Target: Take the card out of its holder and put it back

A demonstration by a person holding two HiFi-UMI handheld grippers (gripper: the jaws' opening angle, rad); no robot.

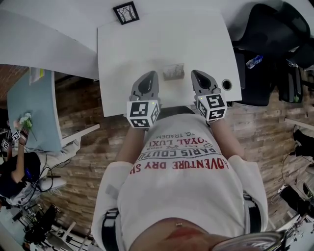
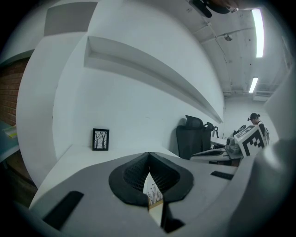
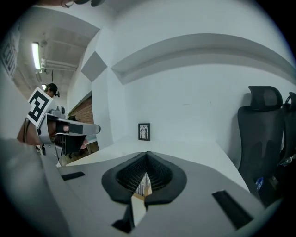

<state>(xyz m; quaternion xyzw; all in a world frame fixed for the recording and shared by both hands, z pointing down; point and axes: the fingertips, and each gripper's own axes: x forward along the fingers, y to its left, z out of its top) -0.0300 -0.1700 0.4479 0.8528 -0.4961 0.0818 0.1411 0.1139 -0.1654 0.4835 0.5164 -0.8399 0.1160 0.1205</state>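
A small card printed with bare trees stands in its holder (image 1: pixel 173 71) on the white table (image 1: pixel 147 39), between my two grippers and apart from both. My left gripper (image 1: pixel 150 75) is just left of it, and its jaws meet at the tips with nothing in them. My right gripper (image 1: pixel 196 73) is just right of it, shut and empty too. In the left gripper view the card (image 2: pixel 154 192) shows only through the gap under the shut left gripper (image 2: pixel 149 157). The right gripper view shows a sliver of the card (image 3: pixel 142 185) under the shut right gripper (image 3: pixel 147 157).
A black-framed tree picture (image 1: pixel 126 12) stands at the table's far edge. A round cable hole (image 1: pixel 226 84) is near the right corner. A black office chair (image 1: pixel 274 34) stands to the right, and a pale blue desk (image 1: pixel 29 108) to the left.
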